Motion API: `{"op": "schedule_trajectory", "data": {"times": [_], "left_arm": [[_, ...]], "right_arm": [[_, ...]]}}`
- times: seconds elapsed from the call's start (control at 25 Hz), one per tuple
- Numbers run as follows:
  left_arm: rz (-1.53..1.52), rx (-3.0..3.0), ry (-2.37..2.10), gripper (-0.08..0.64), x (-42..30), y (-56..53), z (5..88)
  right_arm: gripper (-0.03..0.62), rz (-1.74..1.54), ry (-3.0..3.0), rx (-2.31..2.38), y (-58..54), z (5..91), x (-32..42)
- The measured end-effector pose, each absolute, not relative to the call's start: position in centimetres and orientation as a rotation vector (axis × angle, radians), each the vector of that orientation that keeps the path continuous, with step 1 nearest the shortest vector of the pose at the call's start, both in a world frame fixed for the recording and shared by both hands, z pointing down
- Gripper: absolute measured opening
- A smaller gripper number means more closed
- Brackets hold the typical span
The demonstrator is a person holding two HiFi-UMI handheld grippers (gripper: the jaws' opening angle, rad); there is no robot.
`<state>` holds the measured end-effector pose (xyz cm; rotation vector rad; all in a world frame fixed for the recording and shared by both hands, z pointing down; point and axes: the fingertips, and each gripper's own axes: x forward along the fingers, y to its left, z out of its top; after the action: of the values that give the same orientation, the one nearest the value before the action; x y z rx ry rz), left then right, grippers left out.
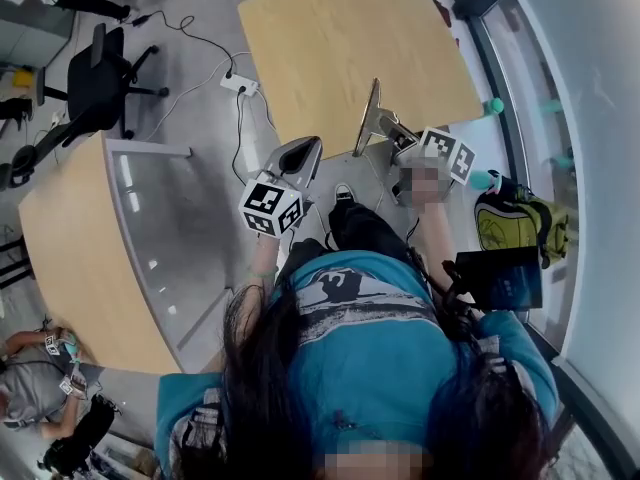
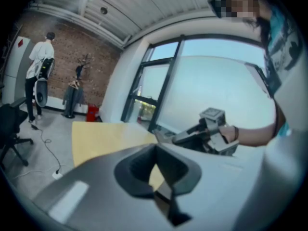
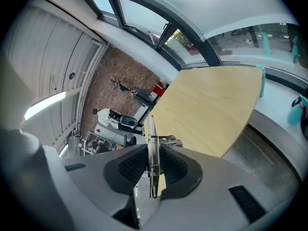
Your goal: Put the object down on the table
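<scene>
A person point(image 1: 380, 338) is standing on the floor point(image 1: 190, 208) between two worktops, the far worktop point(image 1: 340, 38) lying ahead and the left worktop point(image 1: 70, 238) stretching alongside. The right gripper point(image 1: 385, 128) is holding a tool point(image 1: 372, 108) upright between its fingers at the far worktop's near edge. The left gripper point(image 1: 303, 153) is hovering just left of it, over the floor. A chair point(image 1: 100, 78) is sitting behind the left worktop, a power strip point(image 1: 240, 85) is lying by the far worktop's left corner, and a backpack point(image 1: 510, 223) is resting at right beside the window point(image 1: 590, 118).
</scene>
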<state>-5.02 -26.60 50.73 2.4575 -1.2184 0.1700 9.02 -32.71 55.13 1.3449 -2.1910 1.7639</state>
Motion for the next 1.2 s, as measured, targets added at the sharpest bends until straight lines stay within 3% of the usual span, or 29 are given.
{"op": "schedule_trajectory", "data": {"times": [0.64,0.96,1.2], "left_arm": [[0.261,2.353,-1.274,0.002,-5.1,-29.2,53.3],[0.284,2.325,-1.288,0.002,-5.0,-29.3,54.2],[0.292,2.353,-1.255,0.002,-4.1,-29.9,54.4]], "right_arm": [[0.083,1.737,-2.087,1.302,-51.2,64.4,9.5],[0.084,1.881,-1.977,1.309,-55.1,68.7,10.2],[0.084,1.814,-1.944,1.34,-56.5,70.4,11.1]]}}
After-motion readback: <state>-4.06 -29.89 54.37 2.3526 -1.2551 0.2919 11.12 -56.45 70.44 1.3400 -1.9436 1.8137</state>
